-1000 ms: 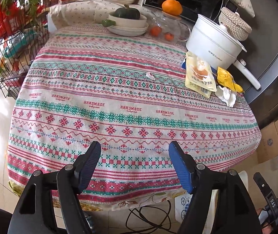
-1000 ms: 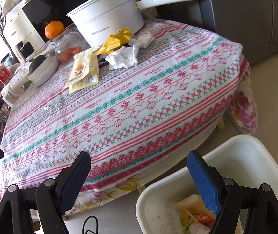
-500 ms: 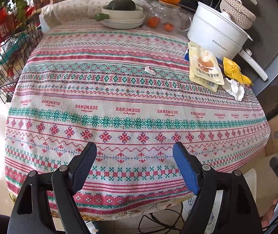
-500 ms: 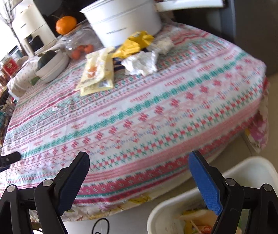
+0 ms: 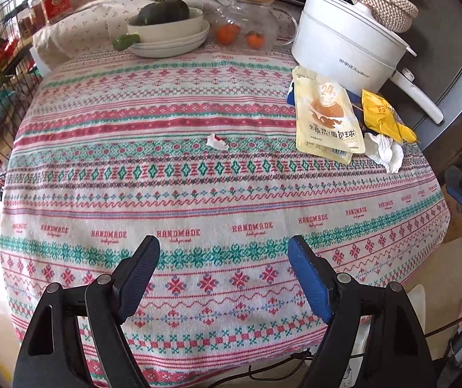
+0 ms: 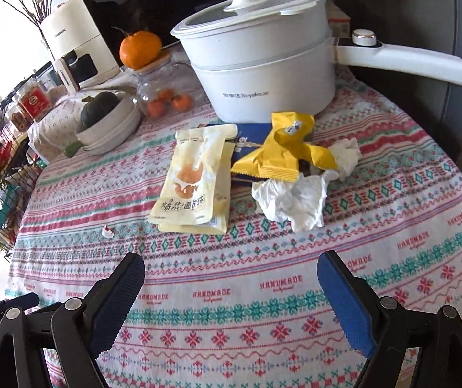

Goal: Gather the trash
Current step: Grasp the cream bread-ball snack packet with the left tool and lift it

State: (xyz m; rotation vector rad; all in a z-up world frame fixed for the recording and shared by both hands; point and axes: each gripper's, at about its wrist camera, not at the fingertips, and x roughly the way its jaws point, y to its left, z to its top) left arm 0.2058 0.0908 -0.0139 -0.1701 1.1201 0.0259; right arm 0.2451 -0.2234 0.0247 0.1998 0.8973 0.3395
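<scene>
Right wrist view: your right gripper (image 6: pixel 231 294) has its jaws apart and widening, nothing between them.
Trash ahead of it: cream snack pouch (image 6: pixel 192 181), yellow wrapper (image 6: pixel 282 148), crumpled tissue (image 6: pixel 292 200), lying together before the white pot (image 6: pixel 263 71).
Left gripper (image 5: pixel 223 278): jaws apart, empty; small scrap (image 5: pixel 216 141) ahead on the tablecloth (image 5: pixel 166 194).

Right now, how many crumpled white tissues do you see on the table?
2. One crumpled tissue lies just in front of the yellow wrapper. The second tissue lies right of that wrapper, near the white pot. More may hide under the wrappers.
</scene>
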